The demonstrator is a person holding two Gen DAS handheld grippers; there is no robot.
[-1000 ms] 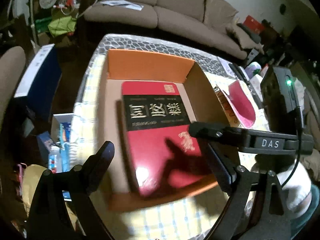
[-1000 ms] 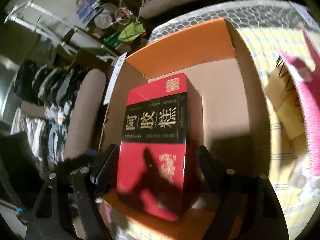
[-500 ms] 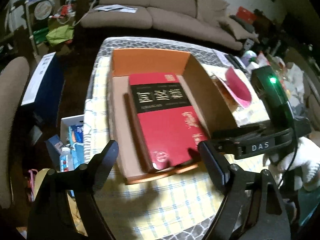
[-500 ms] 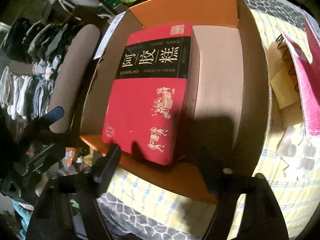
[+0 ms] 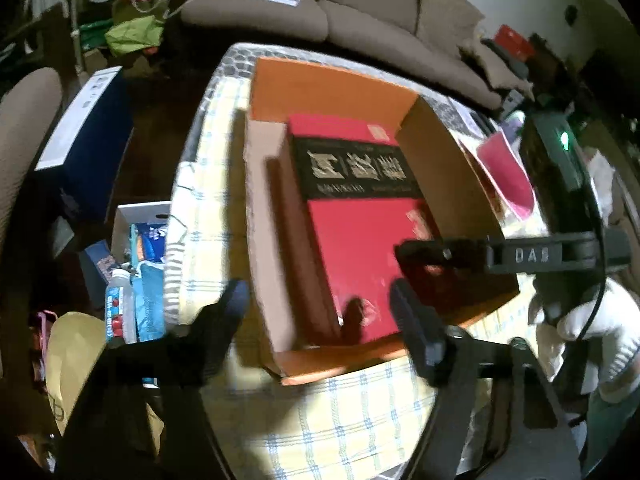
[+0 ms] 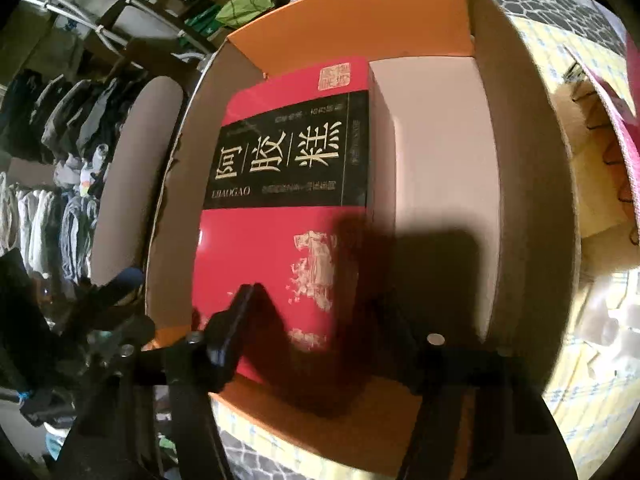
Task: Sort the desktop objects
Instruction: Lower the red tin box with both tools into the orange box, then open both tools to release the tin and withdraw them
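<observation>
Dim room. Brown sofa (image 5: 320, 4) along far wall; padded chair (image 6: 132, 176) beside table; clothes rack (image 6: 52, 128) hung full; checked tablecloth (image 5: 340, 420) brightly lit.

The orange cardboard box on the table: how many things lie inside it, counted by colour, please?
Red with a black band: 1, the gift box lying flat in the orange cardboard box.
Other colours: 0.
Total: 1.

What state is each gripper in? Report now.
Left gripper: fingers closing, carton's near edge between them, nothing held.
Right gripper: fingers closing, red box between them, not gripped.
</observation>
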